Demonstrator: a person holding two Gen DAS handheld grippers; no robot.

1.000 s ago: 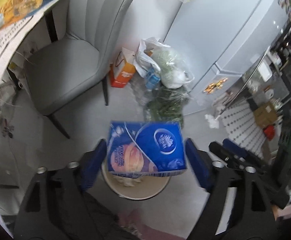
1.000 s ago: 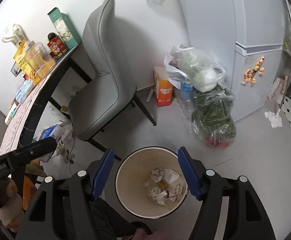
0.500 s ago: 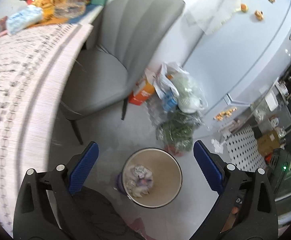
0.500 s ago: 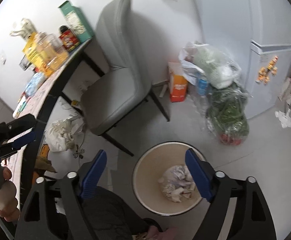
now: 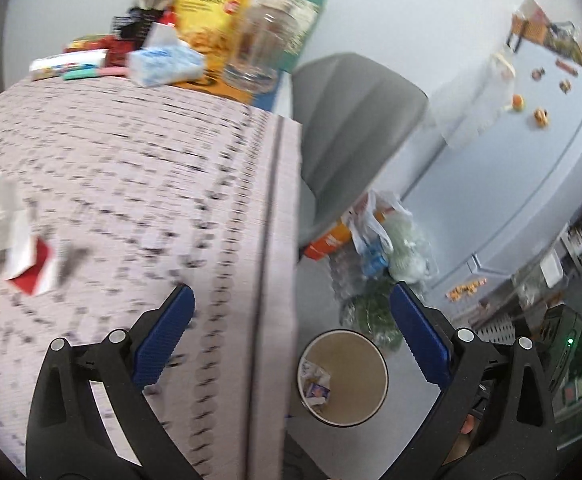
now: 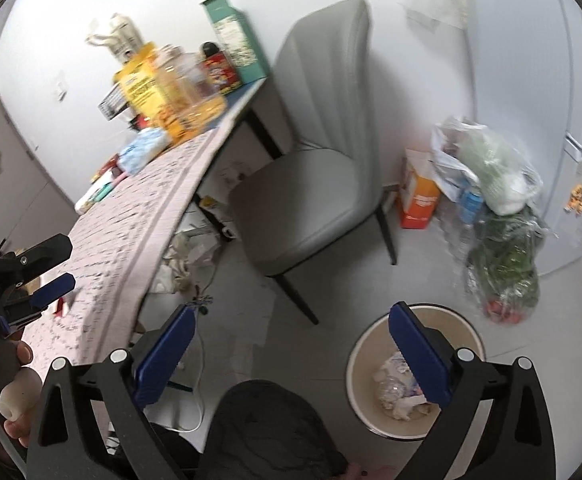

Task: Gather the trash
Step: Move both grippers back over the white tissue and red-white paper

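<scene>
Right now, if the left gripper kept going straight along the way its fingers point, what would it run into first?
Most likely the patterned tablecloth near the table's right edge. The open left gripper straddles that edge, with the trash bin on the floor below to the right. The view is blurred, so depth is uncertain.

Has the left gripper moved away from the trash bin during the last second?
Yes. The left gripper was directly above the trash bin; now it has swung left toward the table, with the bin lower right.

both left gripper (image 5: pixel 291 332) and right gripper (image 6: pixel 291 344) jaws spread wide, empty.
</scene>
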